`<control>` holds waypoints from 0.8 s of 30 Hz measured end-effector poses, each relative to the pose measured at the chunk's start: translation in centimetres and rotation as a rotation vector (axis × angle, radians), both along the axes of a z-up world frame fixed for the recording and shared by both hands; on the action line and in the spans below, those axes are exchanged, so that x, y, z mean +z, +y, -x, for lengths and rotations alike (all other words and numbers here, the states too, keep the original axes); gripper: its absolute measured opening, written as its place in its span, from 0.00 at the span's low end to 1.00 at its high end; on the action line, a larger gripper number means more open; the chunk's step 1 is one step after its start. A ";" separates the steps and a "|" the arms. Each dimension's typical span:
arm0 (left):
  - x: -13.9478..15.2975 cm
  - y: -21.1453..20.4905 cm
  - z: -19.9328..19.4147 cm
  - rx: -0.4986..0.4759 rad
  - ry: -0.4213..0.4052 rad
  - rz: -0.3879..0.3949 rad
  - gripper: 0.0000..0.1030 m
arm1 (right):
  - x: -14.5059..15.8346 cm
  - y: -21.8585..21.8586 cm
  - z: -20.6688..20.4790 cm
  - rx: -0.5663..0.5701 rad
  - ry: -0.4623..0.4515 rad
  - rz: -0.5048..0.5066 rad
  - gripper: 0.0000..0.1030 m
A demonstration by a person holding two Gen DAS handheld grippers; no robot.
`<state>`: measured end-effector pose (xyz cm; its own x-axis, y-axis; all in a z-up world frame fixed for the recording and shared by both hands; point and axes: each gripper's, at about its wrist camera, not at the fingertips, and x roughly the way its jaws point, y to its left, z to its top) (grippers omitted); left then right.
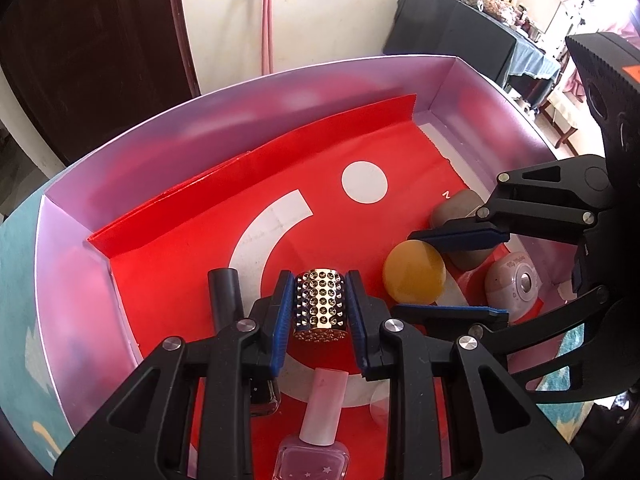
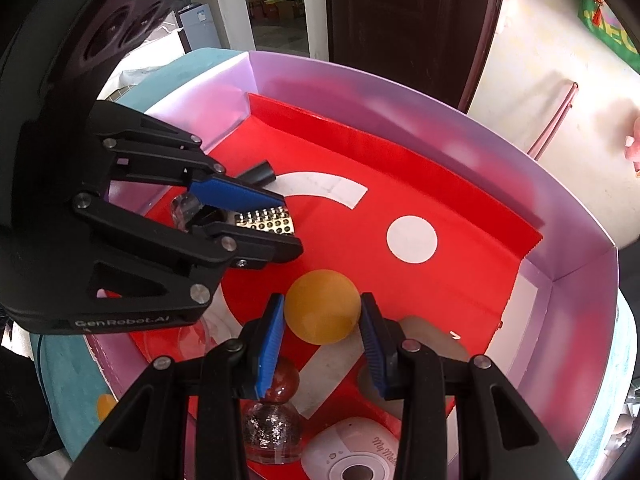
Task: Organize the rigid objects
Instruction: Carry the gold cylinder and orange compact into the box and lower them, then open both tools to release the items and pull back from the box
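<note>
Nearest my left wrist cam: pink nail polish bottle (image 1: 314,424) lying just under my left gripper (image 1: 320,306), with a dark-capped bottle (image 1: 226,300) at its left side. Left jaws are narrow, pads pressed on both sides of the gold studded cylinder (image 1: 319,300), inside the box, over the red liner (image 1: 168,256).

Right gripper (image 2: 322,316) has jaws set wider, straddling the yellow ball (image 2: 322,306). Left pad looks touching, right pad just beside it; can't tell if it's actually clamped. Near it: glitter globe bottle (image 2: 272,428), pink toy camera (image 2: 356,456), grey stone (image 2: 432,336).

Risks, my read:
- Ball is smooth and round; off-centre squeeze pops it out and it rolls across the liner.
- Studs give point contact only, so the cylinder could twist in the pads.
- Both grippers are near each other; a careless lift clips fingers or knocks bottles.
- Liner is loose folded paper and could drag.

Farther out: lilac box wall (image 1: 280,92), teal cloth (image 1: 16,264) under it, dark door (image 1: 80,40), cream wall, cluttered dark table (image 1: 460,32) far right.
</note>
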<state>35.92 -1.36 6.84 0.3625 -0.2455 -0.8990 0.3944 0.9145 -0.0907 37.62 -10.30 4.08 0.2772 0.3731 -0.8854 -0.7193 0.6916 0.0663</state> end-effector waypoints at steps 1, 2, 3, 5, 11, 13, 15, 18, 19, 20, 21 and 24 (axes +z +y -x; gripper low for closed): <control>0.0 -0.1 -0.1 0.000 0.000 0.000 0.24 | 0.0 0.0 0.0 0.000 0.001 0.000 0.39; 0.0 -0.1 0.0 0.000 0.000 0.000 0.24 | -0.1 0.0 -0.1 -0.001 0.001 0.001 0.39; 0.0 -0.1 0.0 -0.001 0.000 0.000 0.24 | -0.1 0.1 -0.1 -0.001 0.002 0.001 0.41; 0.0 0.0 -0.1 -0.002 0.000 -0.001 0.24 | 0.0 0.1 -0.1 0.000 0.003 -0.001 0.43; -0.1 0.4 -0.1 0.003 0.009 0.011 0.24 | 0.2 -0.2 0.0 0.000 0.003 -0.004 0.46; -0.1 0.6 -0.2 0.005 0.012 0.018 0.24 | 0.3 -0.4 0.0 0.000 0.004 -0.007 0.47; -0.1 0.5 -0.1 0.002 0.015 0.022 0.24 | 0.4 -0.5 0.1 0.000 0.004 -0.008 0.47; 0.0 0.5 0.1 -0.003 0.010 0.019 0.24 | 0.4 -0.6 0.1 0.000 0.005 -0.008 0.48; 0.0 0.4 0.1 -0.006 0.006 0.017 0.24 | 0.4 -0.6 0.1 0.000 0.005 -0.009 0.48; 0.0 0.4 0.2 -0.009 0.004 0.015 0.24 | 0.4 -0.6 0.1 0.000 0.004 -0.010 0.48; 0.0 0.4 0.3 -0.010 0.003 0.011 0.24 | 0.4 -0.6 0.2 -0.001 0.004 -0.010 0.48; 0.1 0.5 0.4 -0.004 -0.002 0.010 0.24 | 0.6 -0.7 0.2 -0.004 0.005 -0.016 0.50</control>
<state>35.50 -0.83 6.92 0.3631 -0.2564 -0.8958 0.3981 0.9119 -0.0996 37.41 -11.04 4.65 0.2744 0.3859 -0.8808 -0.7164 0.6931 0.0805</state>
